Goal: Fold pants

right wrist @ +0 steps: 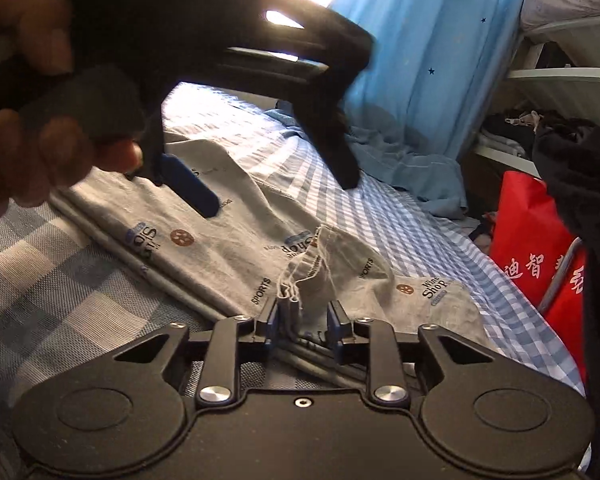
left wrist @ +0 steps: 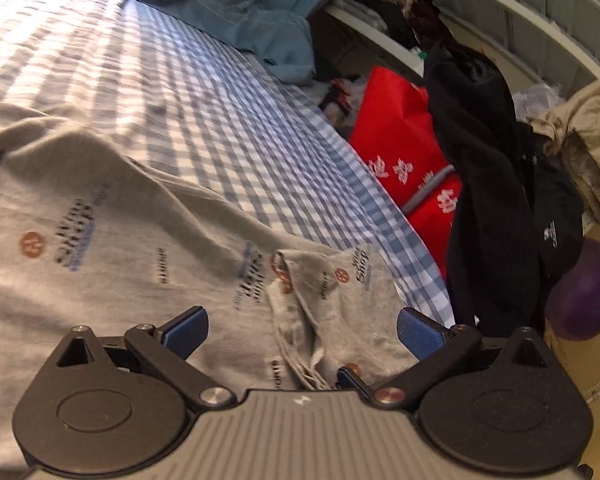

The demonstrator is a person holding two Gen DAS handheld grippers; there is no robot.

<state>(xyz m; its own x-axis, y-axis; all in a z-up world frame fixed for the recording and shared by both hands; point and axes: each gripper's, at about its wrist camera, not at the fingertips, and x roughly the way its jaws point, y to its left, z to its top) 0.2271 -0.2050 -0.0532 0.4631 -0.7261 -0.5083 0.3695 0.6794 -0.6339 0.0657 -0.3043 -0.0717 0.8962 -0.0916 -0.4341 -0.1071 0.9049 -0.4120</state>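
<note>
Grey printed pants (left wrist: 112,232) lie on a blue-checked bed sheet (left wrist: 204,92). My left gripper (left wrist: 302,330) is open, its blue pads on either side of a crumpled waistband edge (left wrist: 312,320) of the pants. In the right wrist view my right gripper (right wrist: 302,320) is nearly closed on a bunched hem or waistband (right wrist: 304,276) of the same pants (right wrist: 220,240). The left gripper (right wrist: 188,184) and the hand holding it (right wrist: 40,120) show there at upper left, over the pants.
The bed's right edge drops off beside a red bag (left wrist: 404,152) and dark clothes (left wrist: 484,184) on the floor. Blue bedding (left wrist: 236,12) is heaped at the far end. A blue curtain (right wrist: 428,60) and white shelves (right wrist: 560,76) stand beyond.
</note>
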